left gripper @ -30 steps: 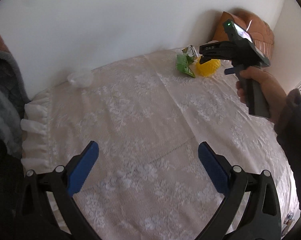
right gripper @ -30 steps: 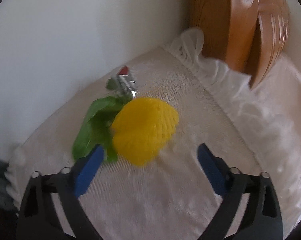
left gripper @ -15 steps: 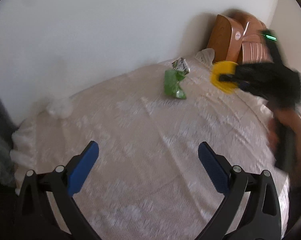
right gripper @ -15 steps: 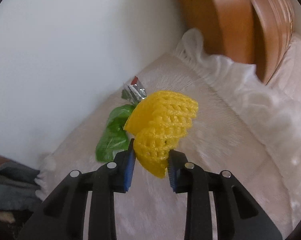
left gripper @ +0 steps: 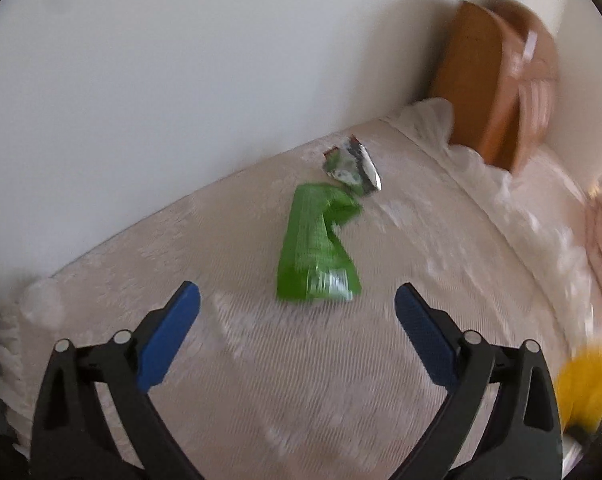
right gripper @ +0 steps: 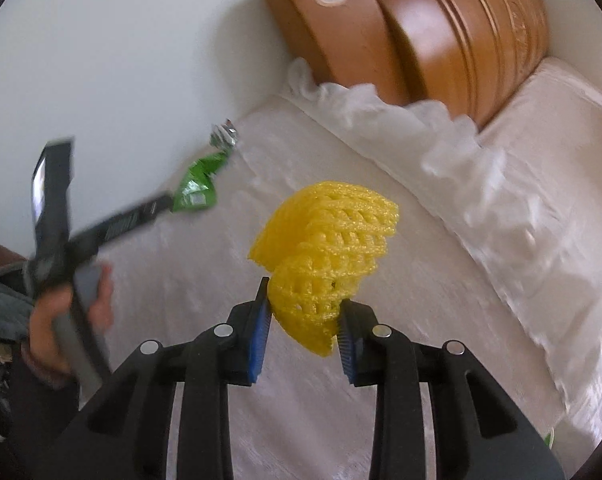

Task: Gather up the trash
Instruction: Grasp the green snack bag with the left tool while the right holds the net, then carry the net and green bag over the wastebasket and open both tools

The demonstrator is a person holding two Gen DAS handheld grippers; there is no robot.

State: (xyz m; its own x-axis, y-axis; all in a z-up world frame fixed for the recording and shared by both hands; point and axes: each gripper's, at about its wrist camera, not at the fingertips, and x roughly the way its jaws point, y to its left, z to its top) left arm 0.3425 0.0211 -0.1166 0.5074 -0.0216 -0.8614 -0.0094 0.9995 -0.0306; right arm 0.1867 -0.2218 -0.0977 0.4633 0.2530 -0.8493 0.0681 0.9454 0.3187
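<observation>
A green snack wrapper [left gripper: 315, 248] lies crumpled on the white lace bed cover [left gripper: 229, 380], and a silver foil wrapper [left gripper: 353, 164] sits just beyond it by the wall. My left gripper [left gripper: 297, 296] hovers just short of the green wrapper; its jaws are closing but still wide, and the pads touch nothing. My right gripper [right gripper: 303, 312] is shut on a yellow foam fruit net [right gripper: 329, 240], held up above the bed. The net also shows blurred at the lower right of the left wrist view [left gripper: 587, 384].
A wooden headboard [right gripper: 421, 32] stands at the far right, with a ruffled pillow edge [right gripper: 441, 120] in front of it. The white wall [left gripper: 181, 80] runs close behind the wrappers. A person's hand [right gripper: 61, 312] holds the left tool at the left.
My right gripper closed on the yellow net and lifted it away from the wrappers. My left gripper moved across the bed toward the green wrapper, which now lies close in front of it.
</observation>
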